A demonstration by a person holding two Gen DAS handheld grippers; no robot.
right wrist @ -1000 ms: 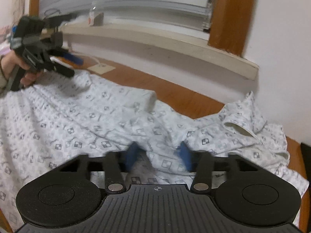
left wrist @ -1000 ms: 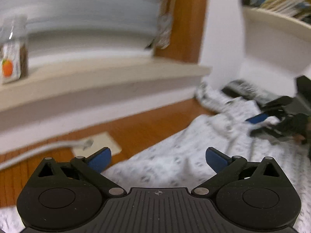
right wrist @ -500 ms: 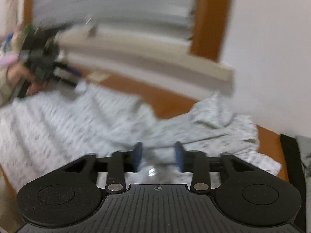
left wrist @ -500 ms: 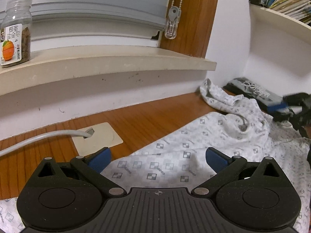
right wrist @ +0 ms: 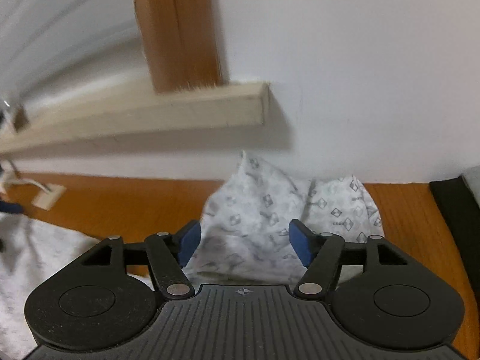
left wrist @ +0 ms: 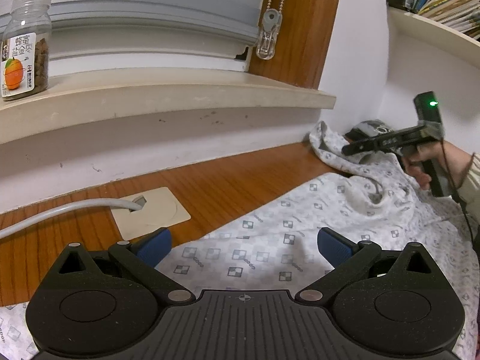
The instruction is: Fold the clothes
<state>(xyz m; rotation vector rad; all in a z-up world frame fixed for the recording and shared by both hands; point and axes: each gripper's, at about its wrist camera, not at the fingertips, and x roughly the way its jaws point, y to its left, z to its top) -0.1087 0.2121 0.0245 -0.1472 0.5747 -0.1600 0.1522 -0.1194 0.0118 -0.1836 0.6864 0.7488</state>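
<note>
A white garment (left wrist: 270,255) printed with small grey checks lies spread on the wooden desk (left wrist: 225,186). My left gripper (left wrist: 243,247) hovers over its near edge, open, with nothing between its blue pads. The garment's bunched end (right wrist: 270,207) is heaped against the wall. My right gripper (right wrist: 244,244) points at that heap and its jaws are opening; cloth lies below the gap, and the pads do not press on it. In the left wrist view the right gripper (left wrist: 348,150) shows side-on over the heap, held by a hand (left wrist: 420,168).
A window sill (left wrist: 180,99) runs along the wall with a jar (left wrist: 25,48) on it. A grey cable (left wrist: 60,213) enters a beige floor plate (left wrist: 162,210) in the desk. A dark object (right wrist: 456,210) lies at the desk's right end. Books fill a shelf (left wrist: 435,21).
The right gripper's jaws have widened from nearly shut. It has swung right along the garment to the bunched end by the wall. The left gripper has stayed in place.
</note>
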